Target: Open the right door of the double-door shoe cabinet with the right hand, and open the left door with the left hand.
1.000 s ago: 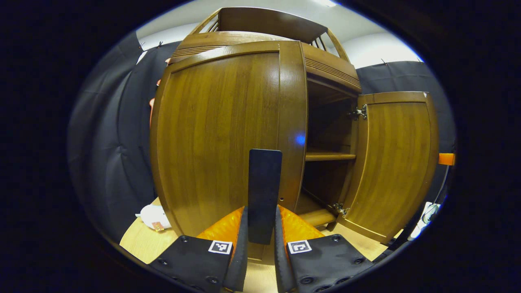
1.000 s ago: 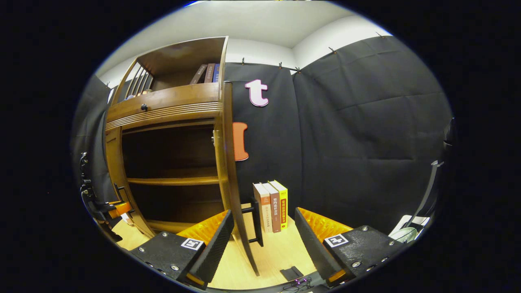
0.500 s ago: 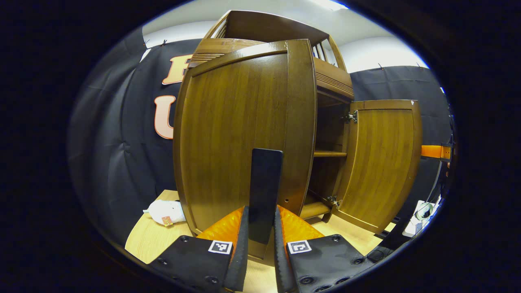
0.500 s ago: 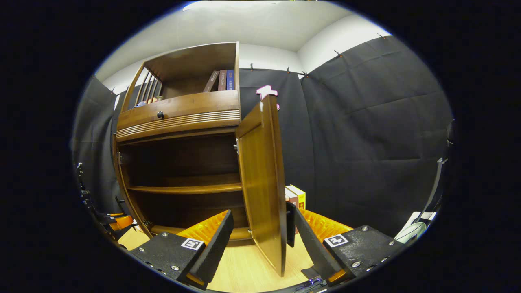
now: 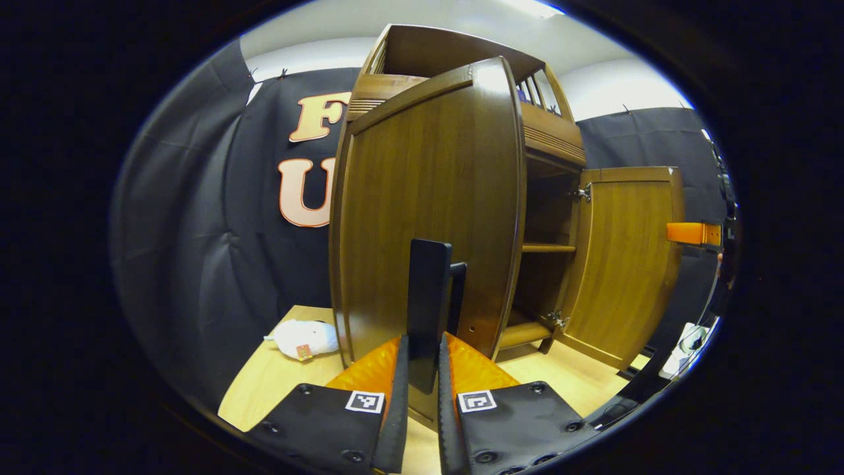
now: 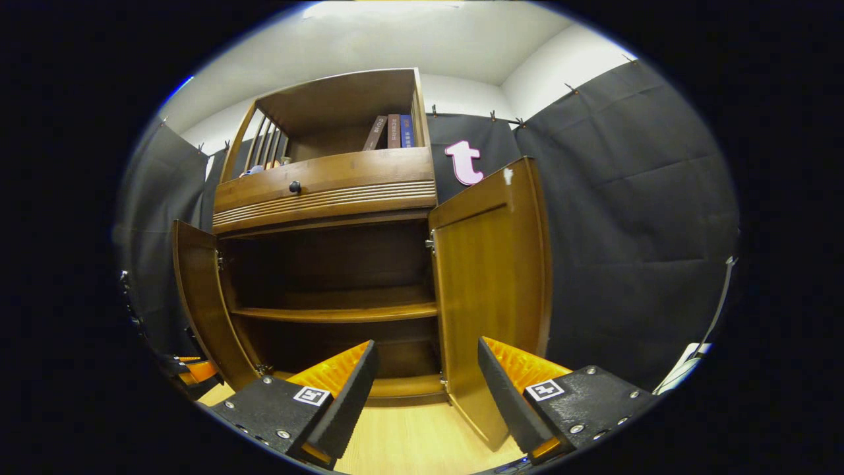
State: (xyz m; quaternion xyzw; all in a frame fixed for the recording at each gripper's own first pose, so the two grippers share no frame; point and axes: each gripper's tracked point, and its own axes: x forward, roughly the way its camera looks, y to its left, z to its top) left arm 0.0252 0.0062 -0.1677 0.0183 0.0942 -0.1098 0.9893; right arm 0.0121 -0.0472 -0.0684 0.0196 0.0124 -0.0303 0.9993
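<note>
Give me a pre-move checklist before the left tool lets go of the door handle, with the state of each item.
1. Left tool clamped on the left door's handle: ok, both fingers press the black bar.
2. Left door swung out from the cabinet: ok.
3. Right door open: ok, it stands wide.
4. Right tool free of the right door: ok, open and holding nothing.
5. Left door at full travel: cannot tell.
6. Soft toy out of the left door's swing: cannot tell; it lies beside the door on the floor.
</note>
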